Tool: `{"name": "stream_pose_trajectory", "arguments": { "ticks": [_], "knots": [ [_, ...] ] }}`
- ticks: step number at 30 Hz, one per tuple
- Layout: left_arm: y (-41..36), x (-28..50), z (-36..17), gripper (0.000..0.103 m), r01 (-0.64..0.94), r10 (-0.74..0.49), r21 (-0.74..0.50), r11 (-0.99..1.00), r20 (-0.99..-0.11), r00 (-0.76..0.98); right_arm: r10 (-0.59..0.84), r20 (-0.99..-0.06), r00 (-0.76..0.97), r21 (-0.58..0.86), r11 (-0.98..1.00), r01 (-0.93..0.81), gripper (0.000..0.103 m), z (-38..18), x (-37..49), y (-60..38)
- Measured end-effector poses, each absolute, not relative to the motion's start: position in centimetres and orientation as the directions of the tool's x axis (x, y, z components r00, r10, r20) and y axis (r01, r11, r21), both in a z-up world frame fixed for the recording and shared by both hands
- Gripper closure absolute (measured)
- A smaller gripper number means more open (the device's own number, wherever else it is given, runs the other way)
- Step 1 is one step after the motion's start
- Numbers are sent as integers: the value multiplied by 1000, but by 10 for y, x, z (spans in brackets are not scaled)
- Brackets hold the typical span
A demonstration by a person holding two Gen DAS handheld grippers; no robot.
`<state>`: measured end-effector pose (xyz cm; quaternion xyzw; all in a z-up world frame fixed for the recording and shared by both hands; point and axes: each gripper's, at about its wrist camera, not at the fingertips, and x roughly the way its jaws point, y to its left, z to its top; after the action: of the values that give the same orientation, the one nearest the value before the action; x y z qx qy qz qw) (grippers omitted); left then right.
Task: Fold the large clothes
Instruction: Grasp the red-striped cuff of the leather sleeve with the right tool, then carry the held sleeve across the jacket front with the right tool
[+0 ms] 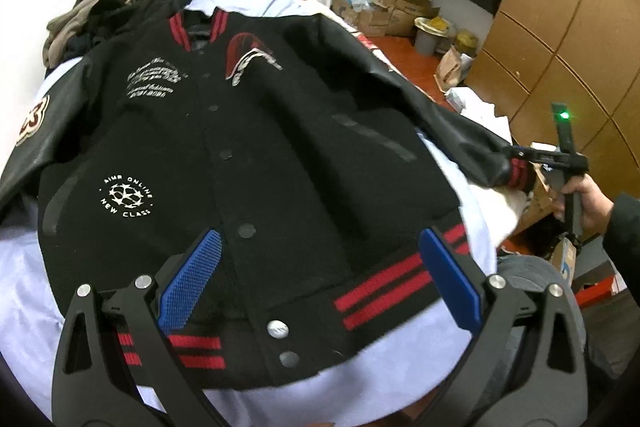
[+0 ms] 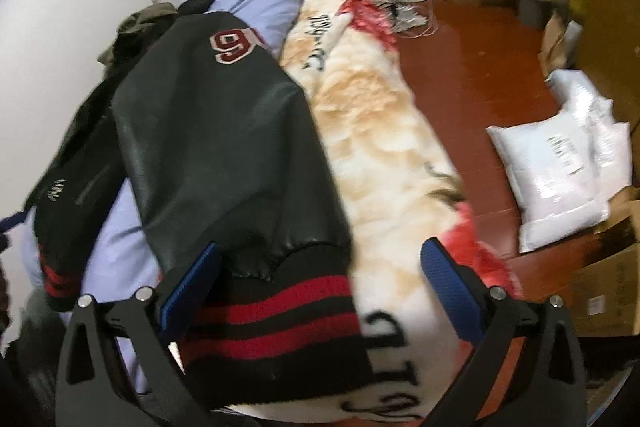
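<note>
On the bed (image 1: 24,291), varsity jacket (image 1: 240,131) spread face-up; left tongs (image 1: 320,275) apart over hem, right tongs (image 2: 320,283) apart around the sleeve cuff (image 2: 276,311), likely about to clamp and fold inward.

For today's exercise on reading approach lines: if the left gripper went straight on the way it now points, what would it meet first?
Most likely the jacket: the open left gripper sits over its striped hem, though depth is unclear.

left tongs (image 1: 320,267) spread wide | right tongs (image 2: 320,281) spread wide
</note>
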<state>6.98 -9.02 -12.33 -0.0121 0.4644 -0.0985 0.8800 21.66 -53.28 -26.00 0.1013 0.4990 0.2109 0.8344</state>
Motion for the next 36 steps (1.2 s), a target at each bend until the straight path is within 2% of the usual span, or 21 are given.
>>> {"name": "stream_pose_trajectory", "arguments": {
  "ticks": [2, 3, 5, 7, 8, 9, 12, 15, 16, 17, 19, 22, 24, 26, 27, 32, 36],
  "knots": [
    [-80, 78, -127, 6, 145, -184, -124, 982, -814, 551, 505, -792, 342, 430, 860, -275, 29, -263, 218, -522],
    [-76, 80, -128, 6, 143, -185, -127, 982, -811, 555, 495, -805, 328, 422, 865, -271, 34, -262, 216, -517],
    [-67, 86, -129, 6, 135, -174, -117, 984, -803, 570, 484, -822, 300, 413, 870, -271, 35, -259, 218, -505],
    [-57, 94, -130, 6, 129, -168, -113, 985, -796, 581, 481, -827, 289, 422, 873, -245, 42, -256, 219, -501],
    [-53, 98, -131, 6, 133, -166, -109, 985, -797, 581, 468, -834, 293, 415, 881, -226, 57, -254, 221, -502],
    [-49, 102, -134, 6, 129, -141, -80, 988, -798, 586, 454, -839, 299, 411, 890, -199, 80, -251, 222, -504],
    [-35, 104, -139, 6, 130, -142, -79, 988, -788, 599, 491, -808, 326, 481, 869, -116, 85, -236, 220, -516],
    [-13, 103, -147, 10, 89, -144, -113, 990, -778, 612, 496, -802, 334, 492, 865, -102, 87, -217, 216, -513],
    [-5, 102, -152, 18, 81, -157, -136, 987, -778, 608, 480, -807, 344, 479, 873, -93, 87, -208, 214, -511],
    [-1, 102, -156, 34, 81, -172, -154, 985, -783, 598, 458, -814, 358, 460, 884, -86, 87, -199, 213, -509],
    [7, 101, -164, 49, 78, -187, -175, 982, -795, 577, 422, -819, 388, 430, 900, -73, 88, -176, 214, -506],
    [20, 95, -173, 56, 76, -204, -196, 978, -792, 576, 365, -819, 443, 386, 921, -45, 88, -133, 218, -503],
    [28, 91, -178, 68, 70, -200, -197, 978, -789, 581, 327, -814, 480, 344, 937, -57, 88, -95, 225, -493],
    [33, 90, -184, 95, 56, -173, -172, 983, -798, 577, 280, -810, 514, 279, 957, -81, 88, -54, 234, -477],
    [37, 90, -185, 100, 49, -178, -183, 982, -801, 572, 254, -802, 540, 240, 966, -98, 89, -27, 240, -465],
    [41, 91, -189, 100, 49, -225, -238, 970, -801, 554, 175, -746, 643, 44, 976, -214, 89, 65, 259, -378],
    [43, 89, -198, 100, 36, -260, -288, 957, -797, 545, 192, -717, 671, -93, 927, -364, 89, 96, 263, -269]
  ]
}}
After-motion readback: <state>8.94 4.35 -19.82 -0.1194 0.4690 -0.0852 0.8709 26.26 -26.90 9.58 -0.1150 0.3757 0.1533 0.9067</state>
